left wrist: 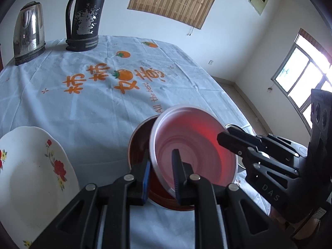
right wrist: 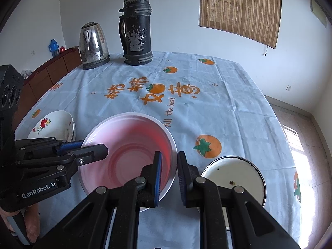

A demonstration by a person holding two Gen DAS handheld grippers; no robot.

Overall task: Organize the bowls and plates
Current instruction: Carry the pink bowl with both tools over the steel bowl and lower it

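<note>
Table (right wrist: 217, 108) under a pale blue cloth with orange fruit prints and lettering; all items sit on it. Black flask (right wrist: 137, 29) and steel kettle (right wrist: 94, 45) stand side by side at the far edge, well apart from the dishes.

Pink bowl (right wrist: 128, 151), metal rim, sits centre-near, tilted in the left wrist view, resting in or over a dark red bowl (left wrist: 139, 143) partly hidden beneath it. Whether the pink bowl fully rests in the red one, cannot tell.

Flowered white plates (right wrist: 54, 126), a small stack, to the left of the pink bowl, near but apart from it. In the left wrist view one plate (left wrist: 31, 166) fills the lower left corner.

White enamel dish (right wrist: 234, 174) with a dark rim to the right of the pink bowl, just beside it, a few dark specks inside.

Left gripper (left wrist: 160, 166): jaws narrowed onto the near-left rim of the pink bowl, one blue pad outside the wall, one inside, pinching it. Same grip seen from the right wrist view (right wrist: 94, 147).

Right gripper (right wrist: 169, 166): jaws narrowed with the right rim of the pink bowl between them, one pad inside, one outside. Pads look to be against the wall, so pinching it. Also seen in the left wrist view (left wrist: 228, 134).

A hand (right wrist: 31, 224) on the left gripper handle, lower left.
</note>
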